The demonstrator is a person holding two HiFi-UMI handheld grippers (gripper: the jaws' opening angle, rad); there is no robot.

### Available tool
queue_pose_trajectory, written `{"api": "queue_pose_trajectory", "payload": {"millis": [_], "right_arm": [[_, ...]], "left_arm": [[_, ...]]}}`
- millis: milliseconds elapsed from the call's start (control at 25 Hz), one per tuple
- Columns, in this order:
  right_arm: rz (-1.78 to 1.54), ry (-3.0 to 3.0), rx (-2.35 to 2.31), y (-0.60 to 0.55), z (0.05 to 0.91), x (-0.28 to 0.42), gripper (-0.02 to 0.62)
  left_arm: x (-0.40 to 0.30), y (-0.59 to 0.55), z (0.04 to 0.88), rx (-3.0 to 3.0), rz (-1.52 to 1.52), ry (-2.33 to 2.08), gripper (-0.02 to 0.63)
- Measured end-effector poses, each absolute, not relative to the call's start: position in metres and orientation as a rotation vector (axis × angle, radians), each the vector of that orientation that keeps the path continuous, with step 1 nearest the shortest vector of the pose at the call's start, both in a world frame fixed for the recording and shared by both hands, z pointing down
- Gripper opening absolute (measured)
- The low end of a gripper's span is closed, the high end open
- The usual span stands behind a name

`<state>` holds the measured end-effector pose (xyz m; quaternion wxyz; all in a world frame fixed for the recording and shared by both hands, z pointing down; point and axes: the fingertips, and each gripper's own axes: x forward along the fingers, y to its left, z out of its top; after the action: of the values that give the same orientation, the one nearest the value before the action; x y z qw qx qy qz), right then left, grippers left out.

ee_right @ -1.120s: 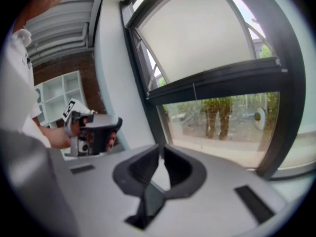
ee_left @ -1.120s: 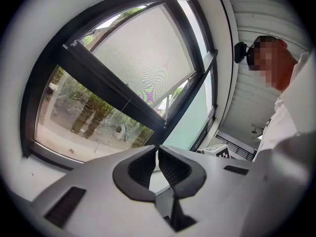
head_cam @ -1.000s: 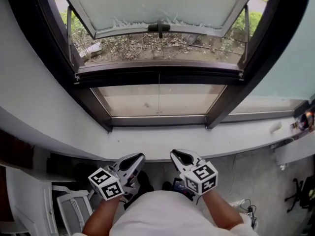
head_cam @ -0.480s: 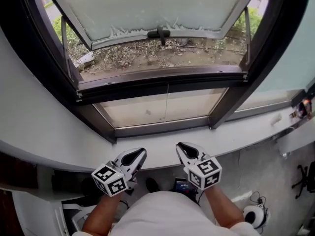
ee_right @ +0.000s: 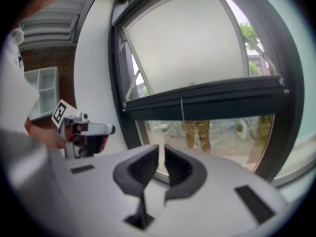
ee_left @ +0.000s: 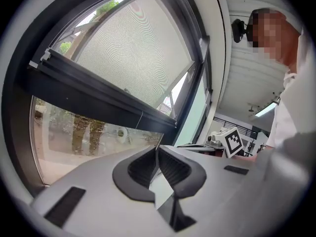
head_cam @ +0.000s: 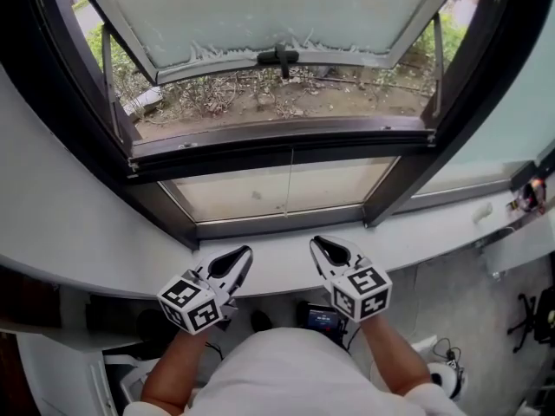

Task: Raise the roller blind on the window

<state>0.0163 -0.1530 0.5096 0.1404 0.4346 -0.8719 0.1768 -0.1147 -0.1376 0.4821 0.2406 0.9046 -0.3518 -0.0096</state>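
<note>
**Item 1, claws.** The left claw (head_cam: 242, 256) and right claw (head_cam: 318, 244) are both shut, pad against pad, with nothing between them. Each gripper view confirms this. They are held side by side just in front of the window (head_cam: 286, 137), tips over its sill (head_cam: 416, 232) and pointing at the glass. Judgement: a ready stance, squared to the window before any reach.

**Item 2, task object.** No roller blind fabric can be identified on the window. The top sash (head_cam: 260, 16) is swung outward. Below it a thin cord (head_cam: 290, 180) hangs over the middle of the window's lower pane (head_cam: 225, 189). It is probably the blind's pull, and it hangs untouched, well apart from both claws.

**Item 3, change.** Against 1 second ago, both claws sit nearer the window and now overlap its sill rather than stopping short of it. Their closure is unchanged.
</note>
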Motion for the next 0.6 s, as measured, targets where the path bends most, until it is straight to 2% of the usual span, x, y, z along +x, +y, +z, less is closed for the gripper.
{"api": "queue_pose_trajectory", "payload": {"millis": [600], "right_arm": [[0.300,-2.490,1.205,-0.205,0.493,0.043,0.028]], "left_arm": [[-0.084,-0.179,0.472,2.543,0.025,-0.993,0.023]]}}
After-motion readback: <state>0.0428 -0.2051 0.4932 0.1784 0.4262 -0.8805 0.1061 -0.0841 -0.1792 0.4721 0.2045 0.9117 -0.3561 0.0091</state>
